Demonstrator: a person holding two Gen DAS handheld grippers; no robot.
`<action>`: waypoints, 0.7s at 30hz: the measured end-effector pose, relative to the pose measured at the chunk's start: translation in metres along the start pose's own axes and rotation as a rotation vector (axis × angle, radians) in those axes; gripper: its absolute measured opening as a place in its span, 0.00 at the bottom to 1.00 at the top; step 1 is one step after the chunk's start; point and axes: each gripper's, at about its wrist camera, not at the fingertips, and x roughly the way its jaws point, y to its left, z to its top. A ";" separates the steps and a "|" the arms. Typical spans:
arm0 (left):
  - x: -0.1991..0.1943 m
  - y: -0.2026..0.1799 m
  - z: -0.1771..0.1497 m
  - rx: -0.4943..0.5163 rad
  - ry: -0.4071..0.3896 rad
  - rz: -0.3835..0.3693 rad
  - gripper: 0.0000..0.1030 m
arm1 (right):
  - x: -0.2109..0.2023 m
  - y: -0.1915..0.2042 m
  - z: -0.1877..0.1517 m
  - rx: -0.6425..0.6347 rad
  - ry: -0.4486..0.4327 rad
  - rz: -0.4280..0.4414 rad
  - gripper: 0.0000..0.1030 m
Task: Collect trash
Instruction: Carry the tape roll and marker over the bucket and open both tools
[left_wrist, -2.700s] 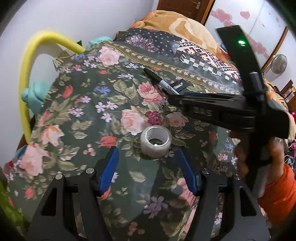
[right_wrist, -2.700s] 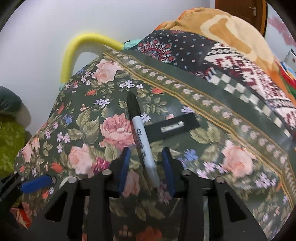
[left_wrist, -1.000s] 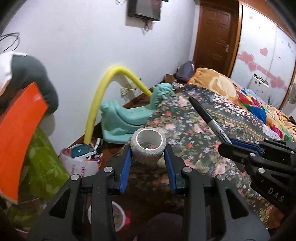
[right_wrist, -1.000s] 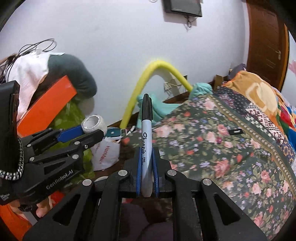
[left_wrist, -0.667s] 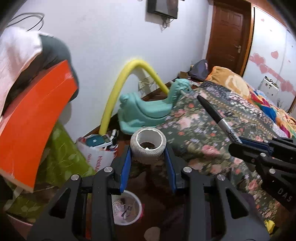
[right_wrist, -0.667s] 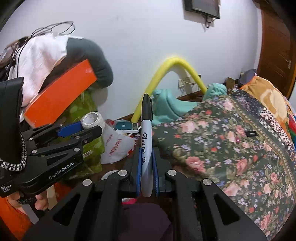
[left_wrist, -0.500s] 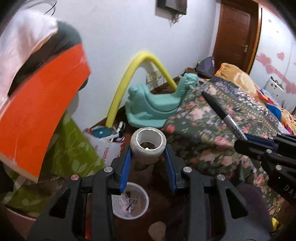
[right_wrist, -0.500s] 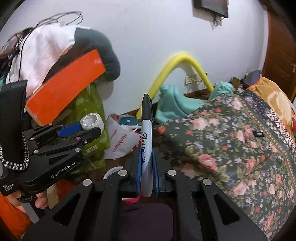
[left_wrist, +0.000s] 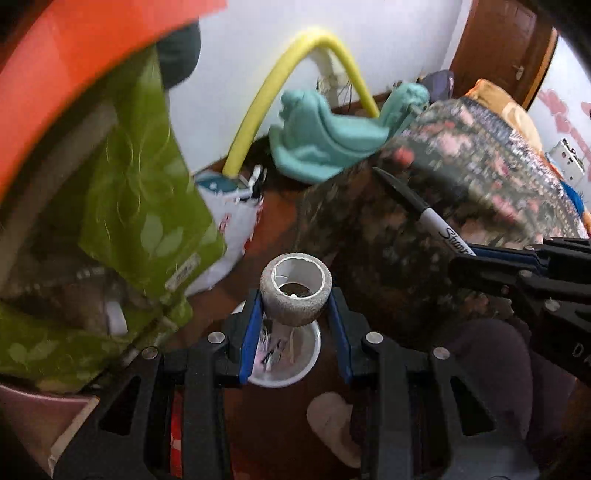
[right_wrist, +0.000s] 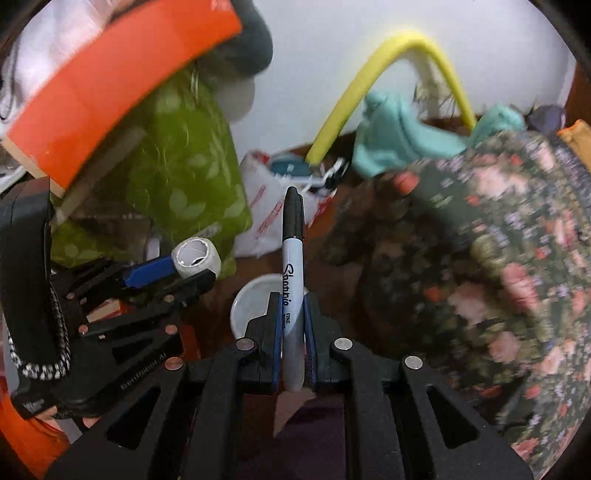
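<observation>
My left gripper (left_wrist: 295, 314) is shut on a grey tape roll (left_wrist: 295, 295), held right above a white round bin (left_wrist: 286, 354) on the floor that holds scraps. The roll (right_wrist: 195, 258) and left gripper (right_wrist: 177, 269) also show in the right wrist view. My right gripper (right_wrist: 291, 332) is shut on a Sharpie marker (right_wrist: 291, 266), cap pointing away, above the same white bin (right_wrist: 251, 299). In the left wrist view the marker (left_wrist: 421, 214) and right gripper (left_wrist: 480, 254) are to the right.
A bed with a floral blanket (right_wrist: 498, 258) is on the right. A green bag (left_wrist: 140, 206), a white plastic bag (right_wrist: 266, 199), a teal toy (left_wrist: 325, 147), a yellow foam tube (left_wrist: 295, 74) and an orange panel (right_wrist: 110, 92) crowd the left and back.
Both grippers have carried the tape roll and marker off the bed, turned left and tilted down toward the floor. The white bin has come under the tape roll.
</observation>
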 end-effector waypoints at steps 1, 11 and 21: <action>0.006 0.004 -0.002 -0.004 0.014 0.005 0.34 | 0.008 0.001 0.001 0.001 0.021 0.007 0.10; 0.059 0.038 -0.026 -0.059 0.160 0.013 0.34 | 0.082 0.018 0.015 0.024 0.222 0.087 0.10; 0.087 0.050 -0.026 -0.082 0.242 0.030 0.39 | 0.101 0.023 0.026 0.034 0.285 0.107 0.26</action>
